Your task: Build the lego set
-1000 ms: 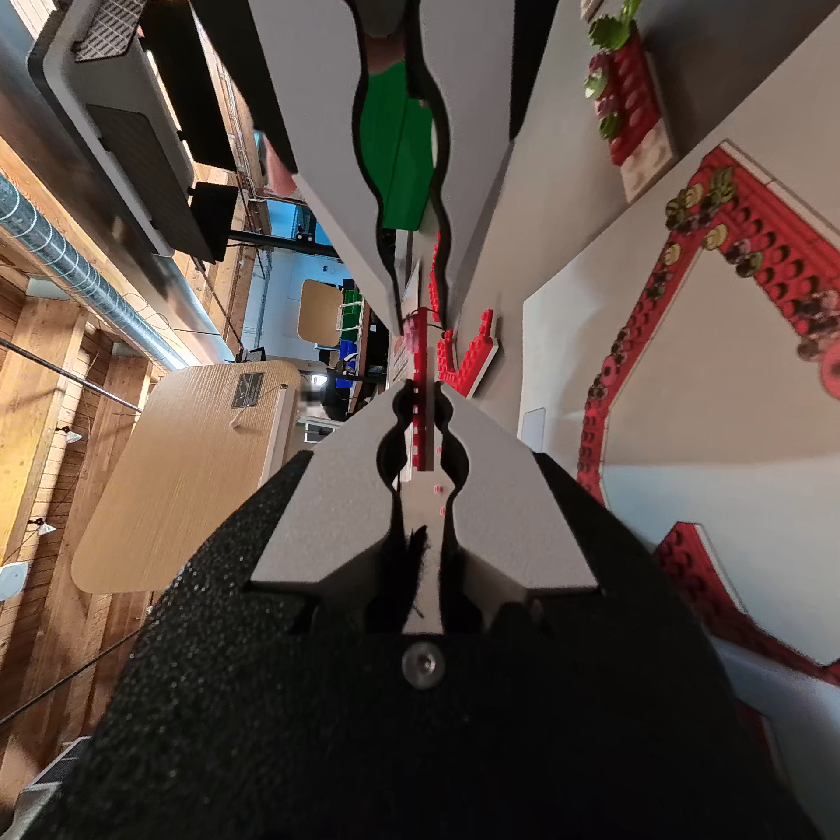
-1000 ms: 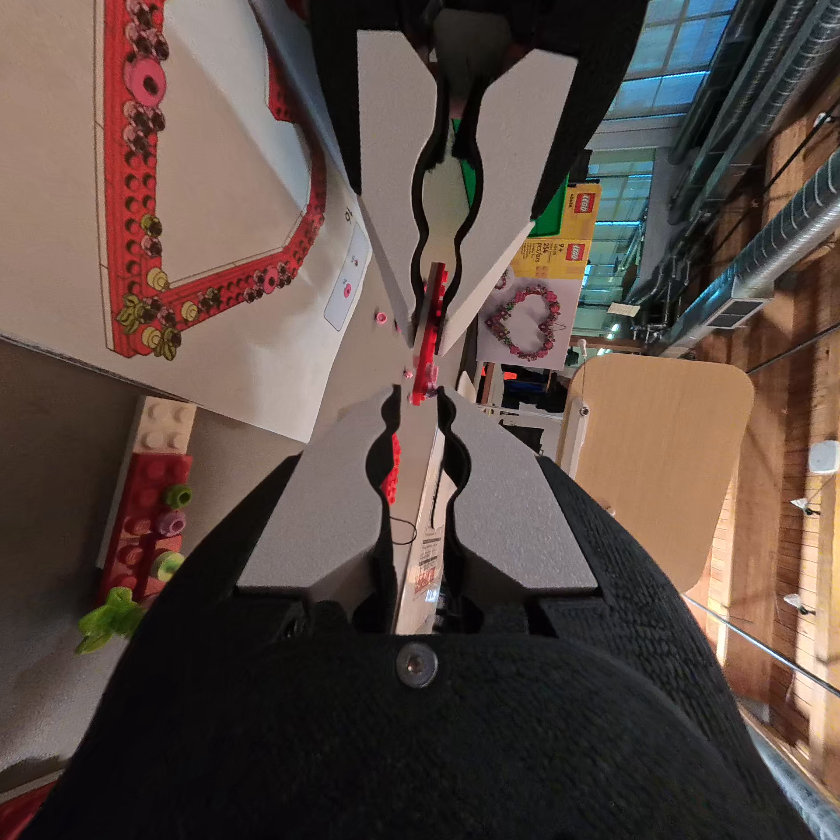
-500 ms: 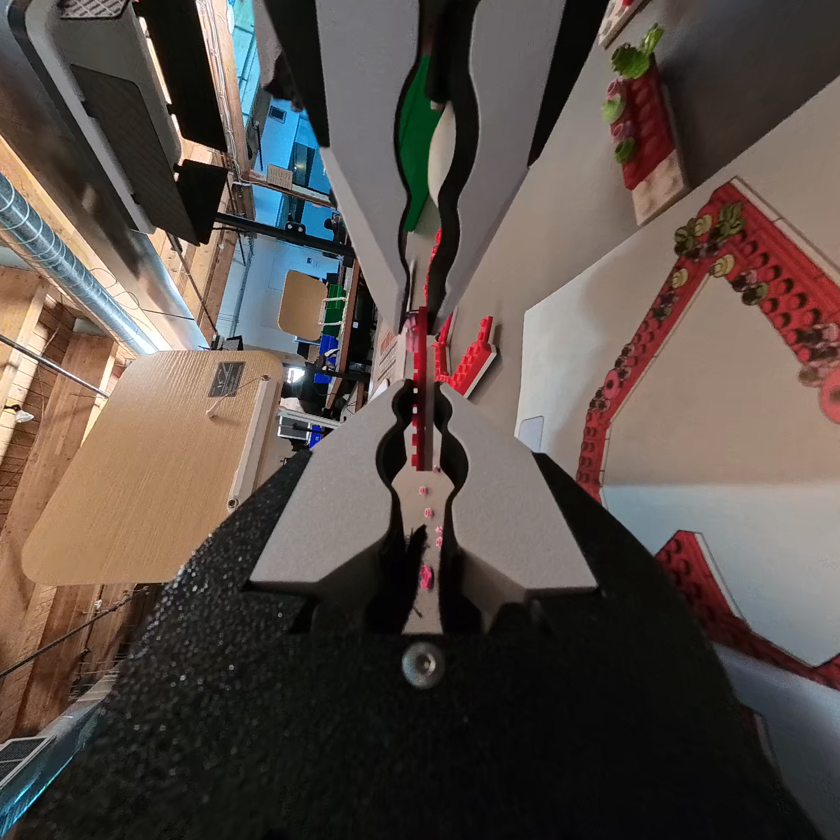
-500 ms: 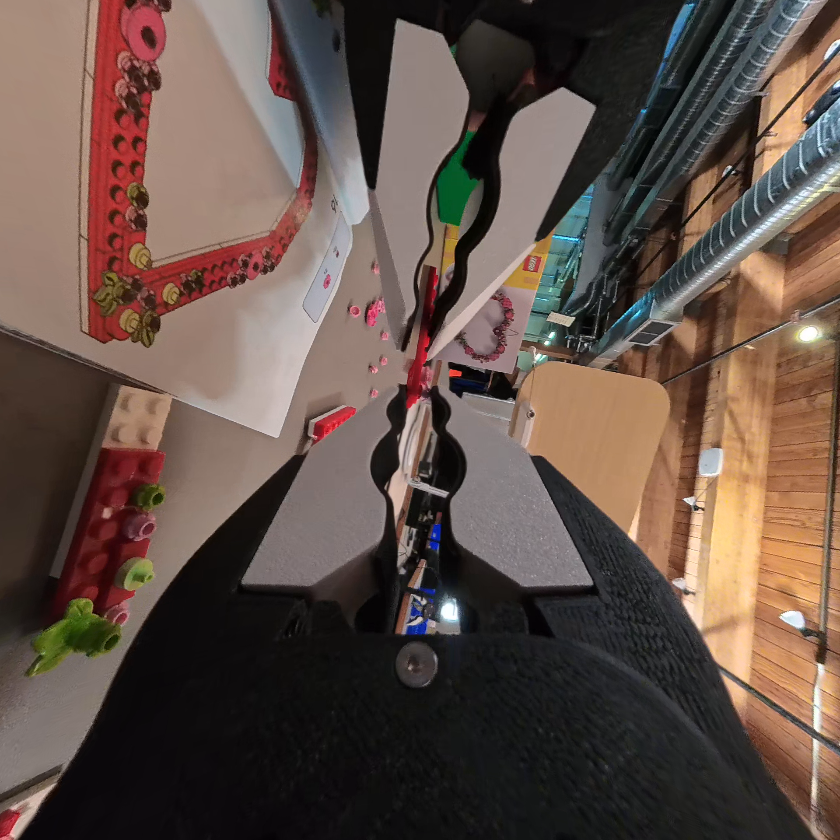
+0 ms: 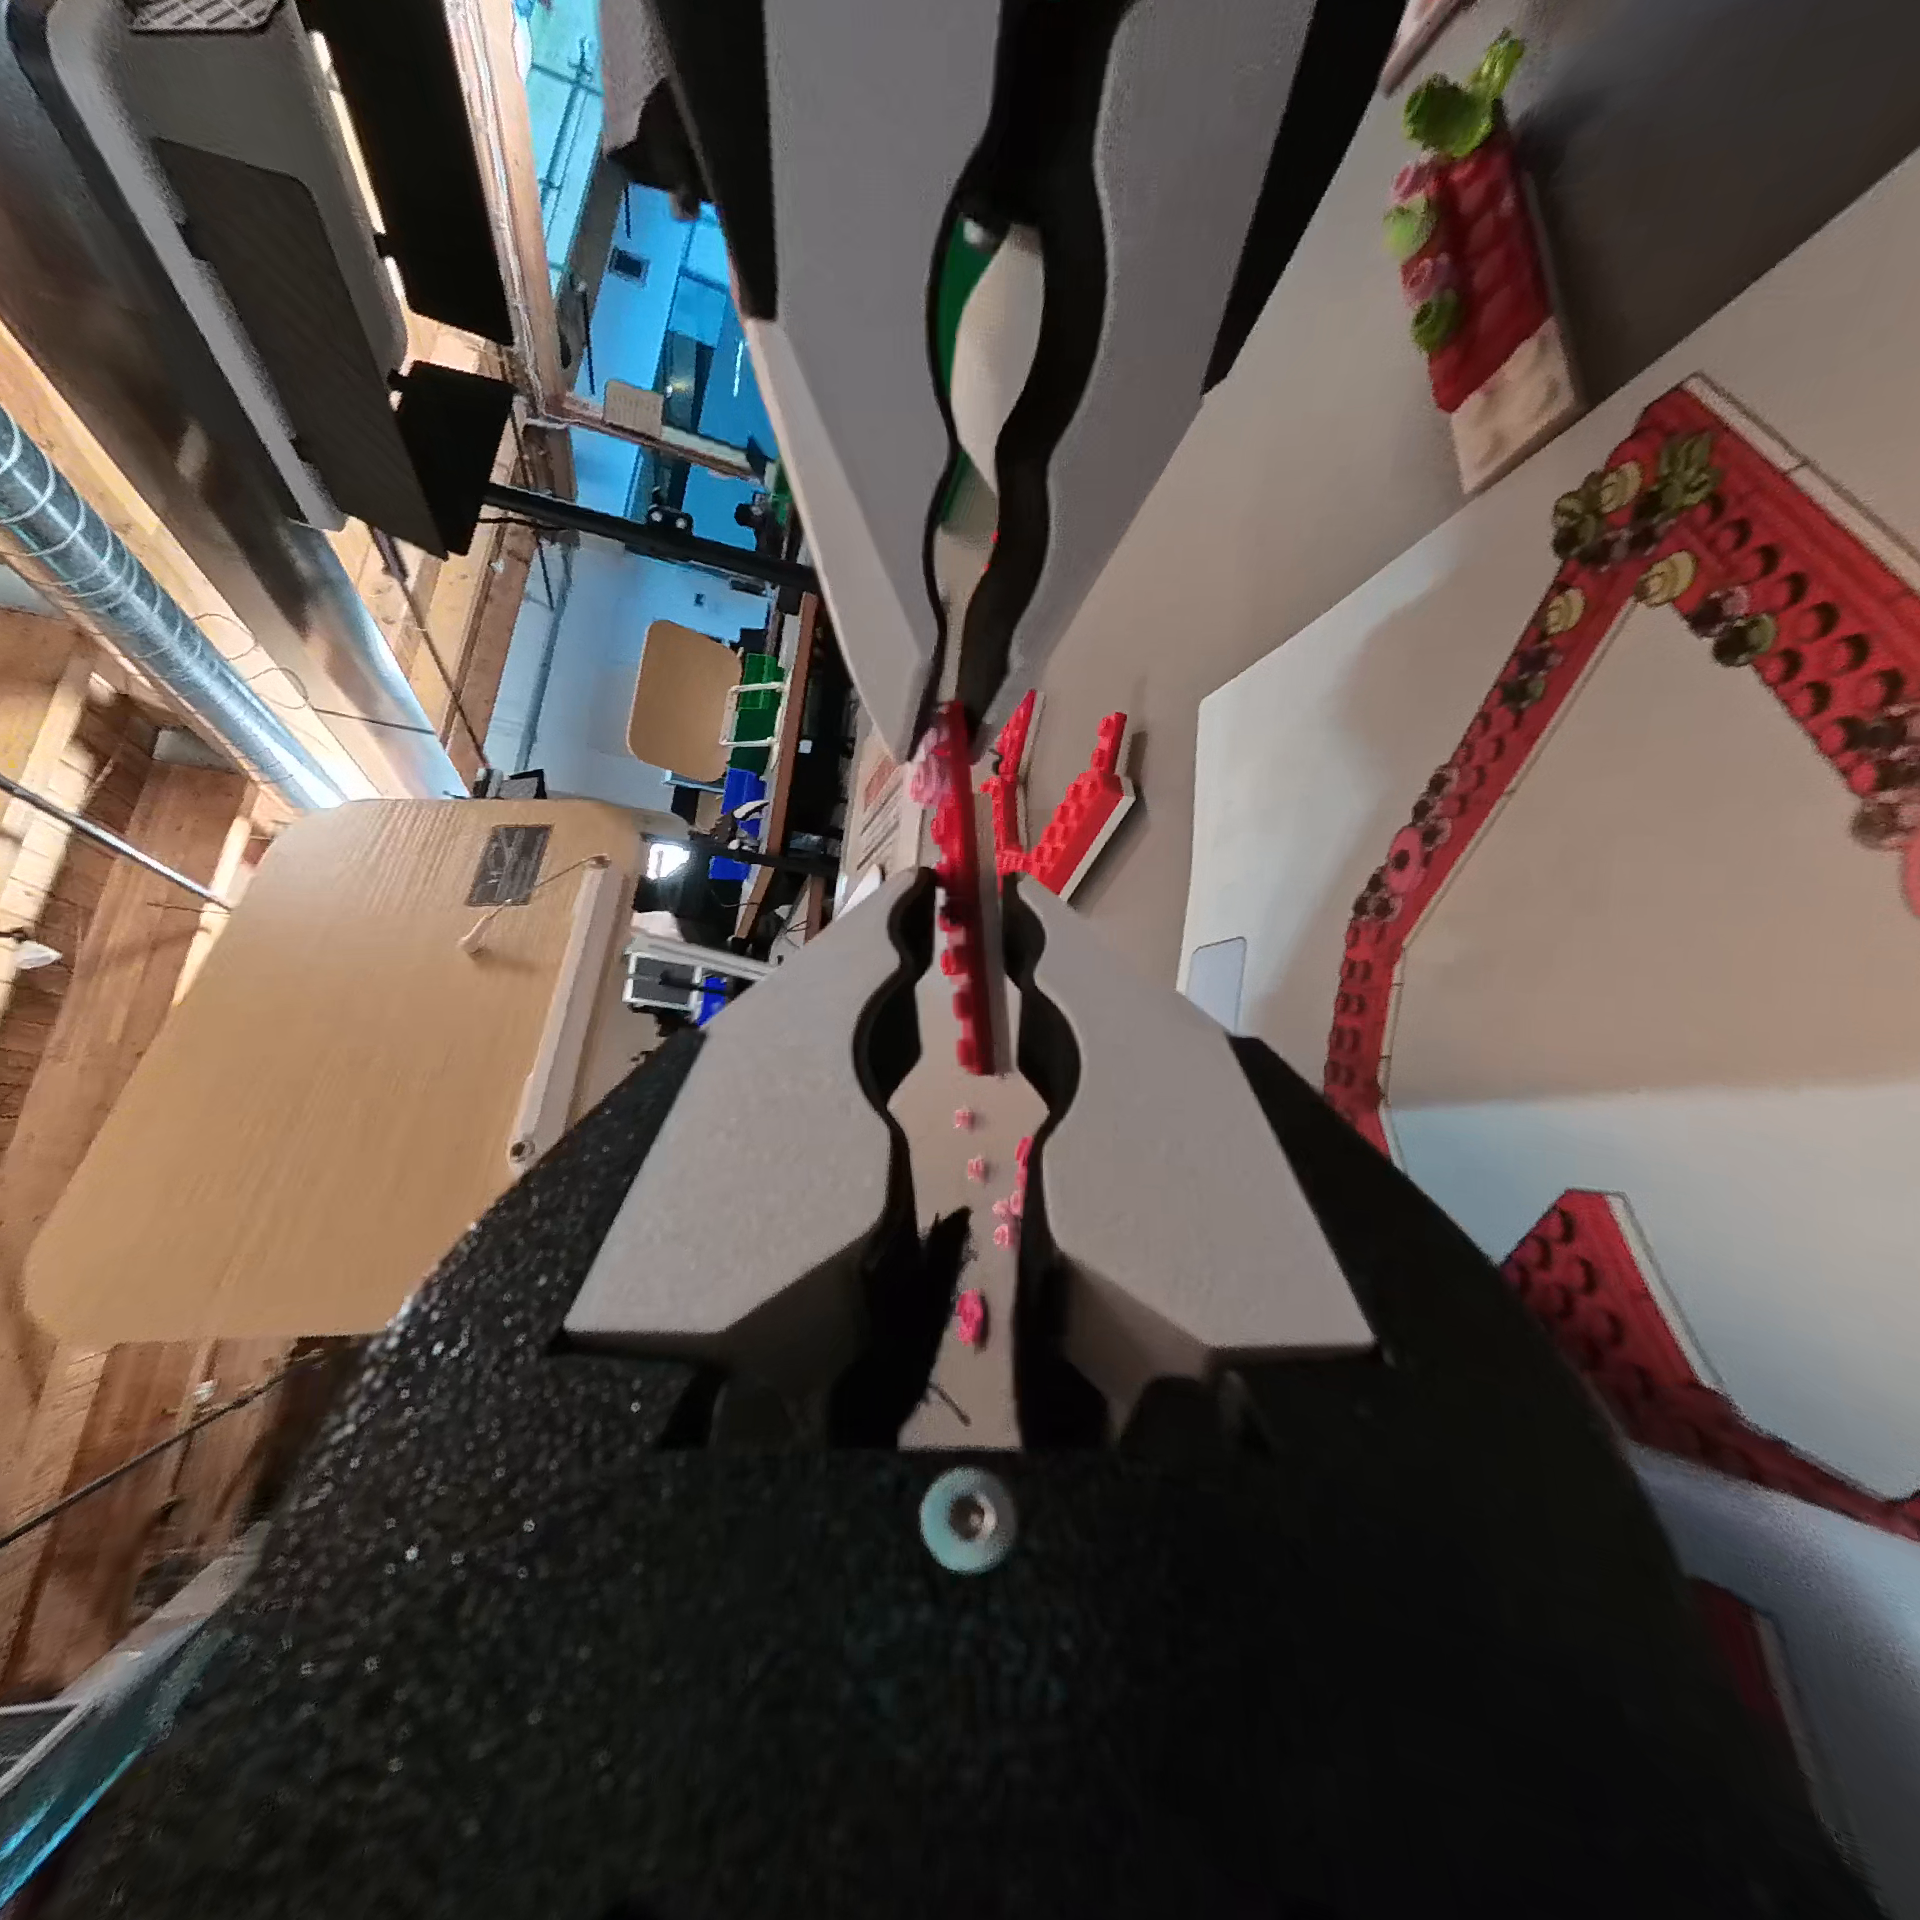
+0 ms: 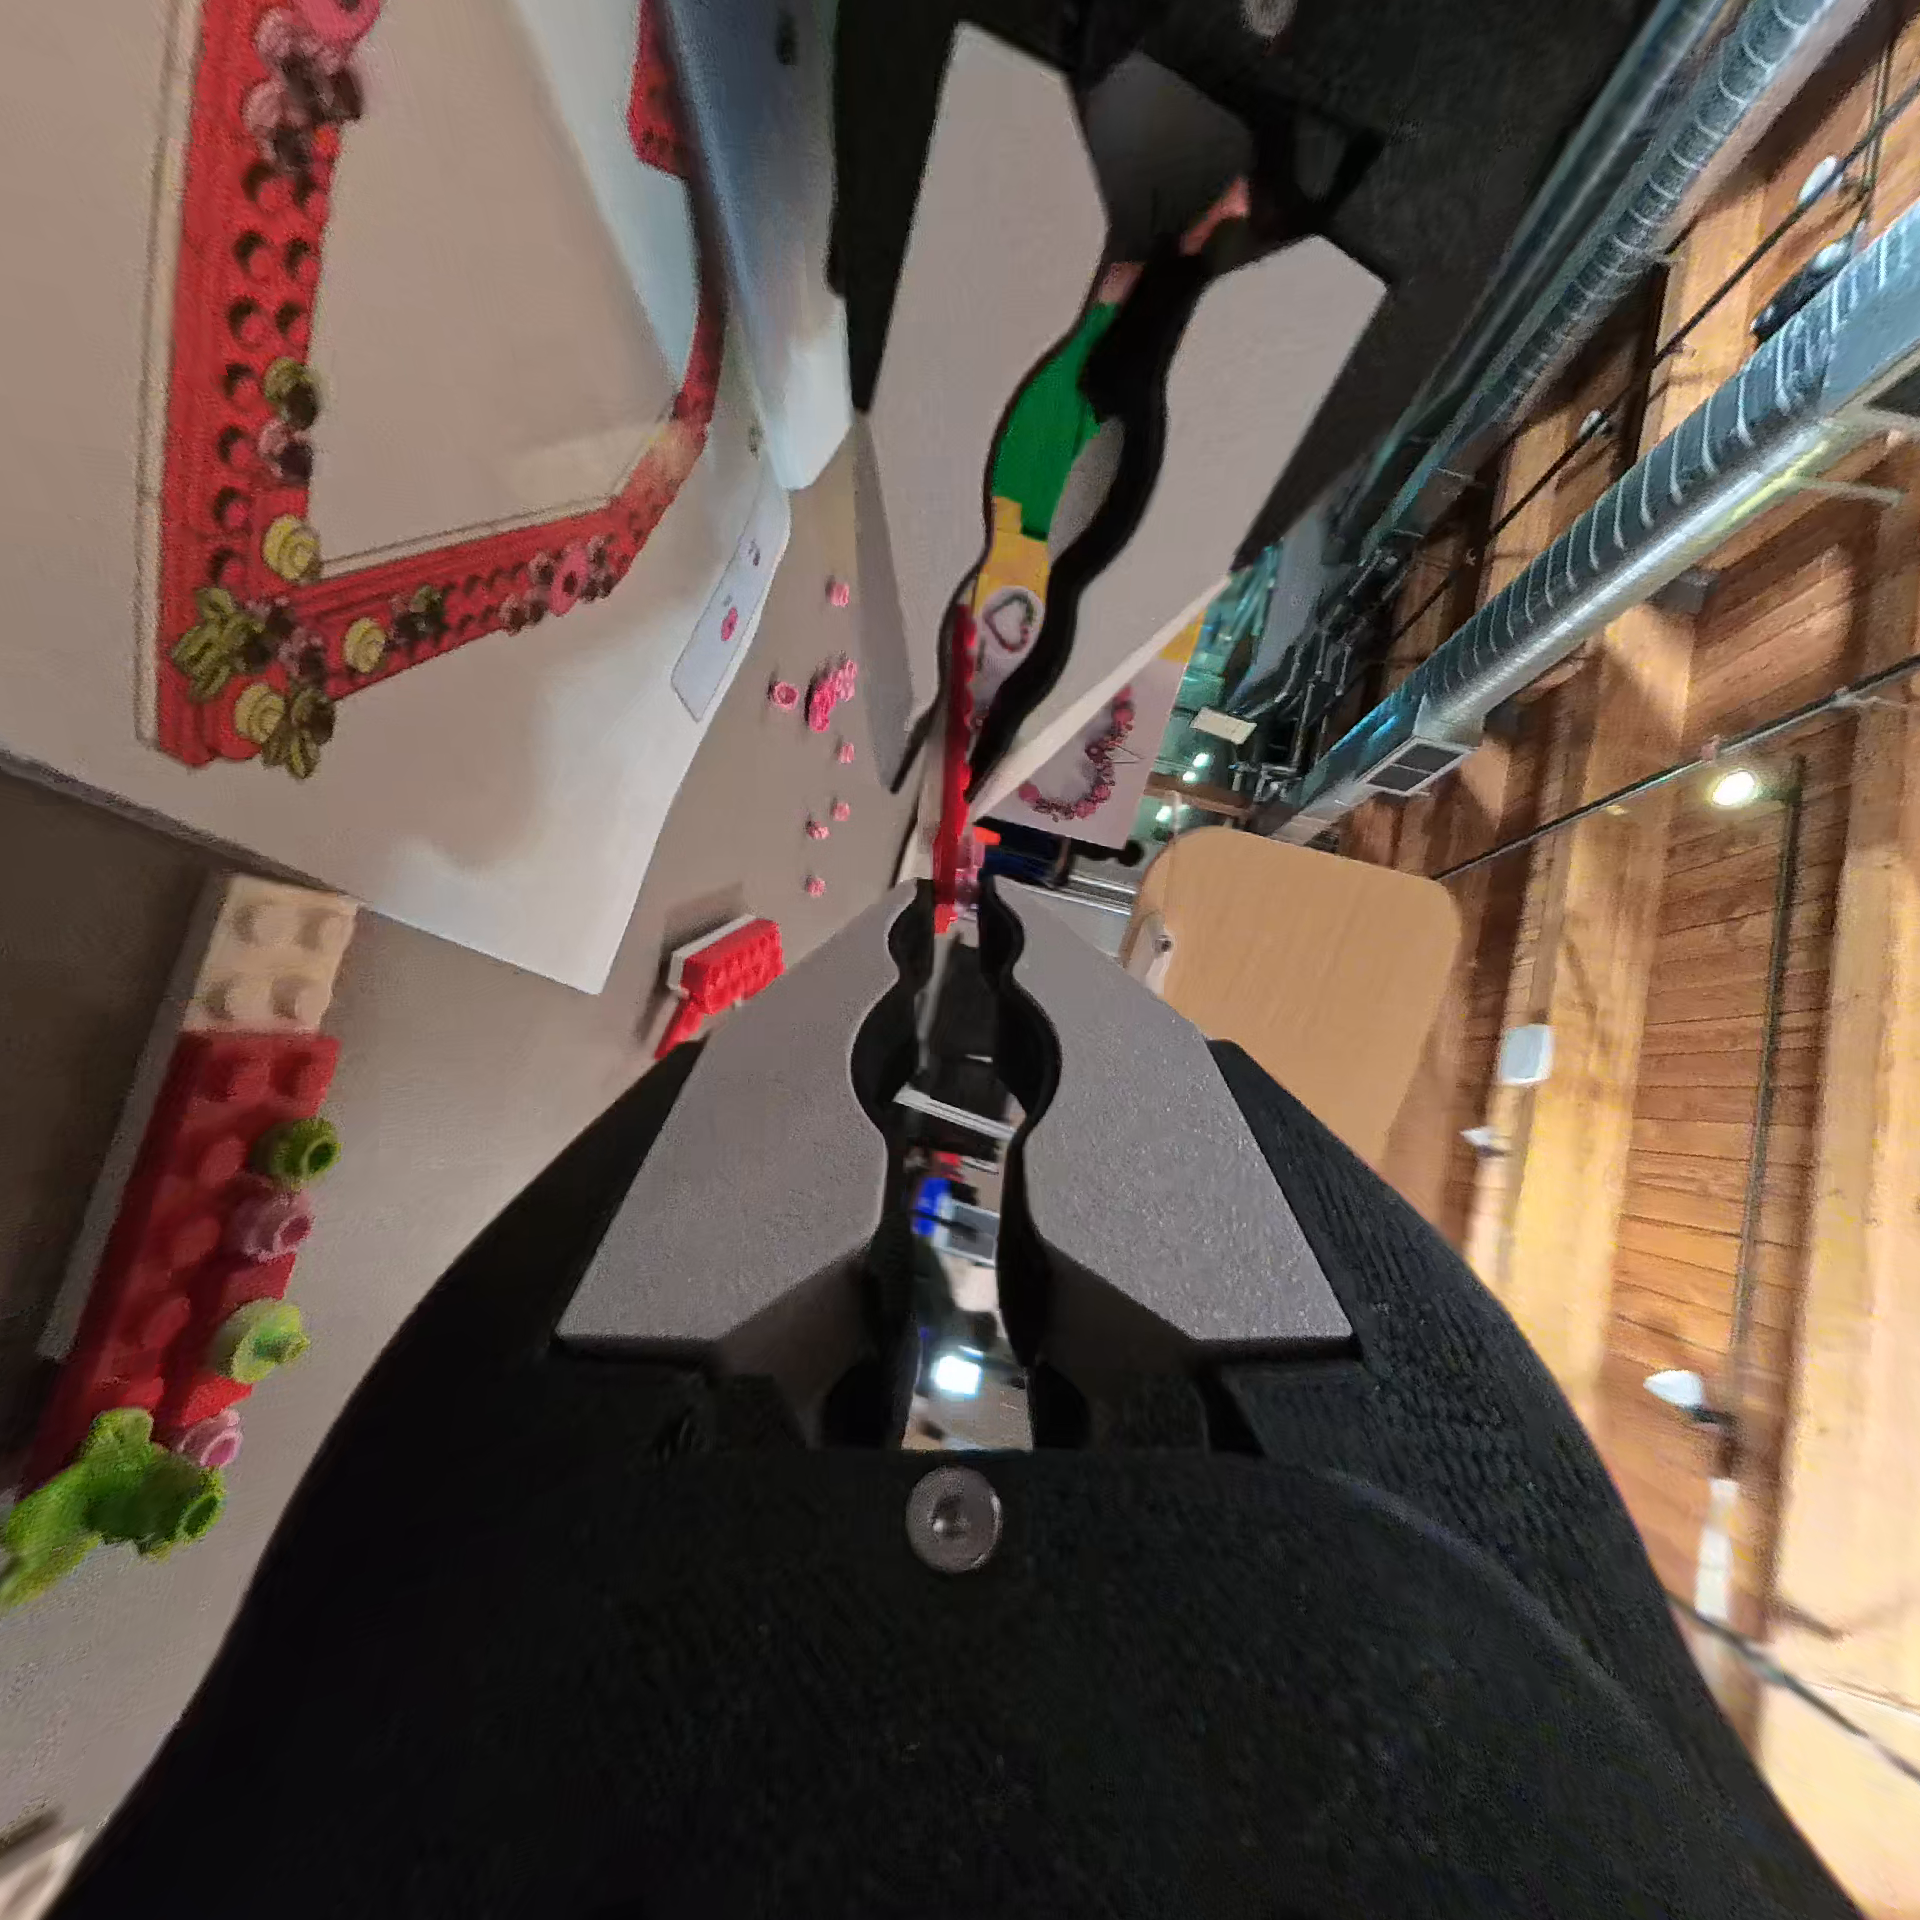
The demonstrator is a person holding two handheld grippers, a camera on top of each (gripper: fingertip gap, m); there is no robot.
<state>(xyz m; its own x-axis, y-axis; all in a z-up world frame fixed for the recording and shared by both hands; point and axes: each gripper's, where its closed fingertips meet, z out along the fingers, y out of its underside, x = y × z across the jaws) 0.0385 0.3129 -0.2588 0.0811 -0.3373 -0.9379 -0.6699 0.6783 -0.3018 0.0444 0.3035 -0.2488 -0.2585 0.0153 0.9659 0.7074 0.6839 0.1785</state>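
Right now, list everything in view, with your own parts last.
Thin red studded lego strip: one, red, pinched at its two ends between both grippers, above the table.
Grey table: one, grey, under everything.
White instruction sheet with a printed red frame: one, on the table.
Red and cream brick block with green and pink studs: one, beside the sheet.
Small loose pink flower studs: several, scattered on the table.
Red angled plates: a few, on the table.
Left hand-held gripper: shut on the strip.
Right hand-held gripper: shut on the strip.
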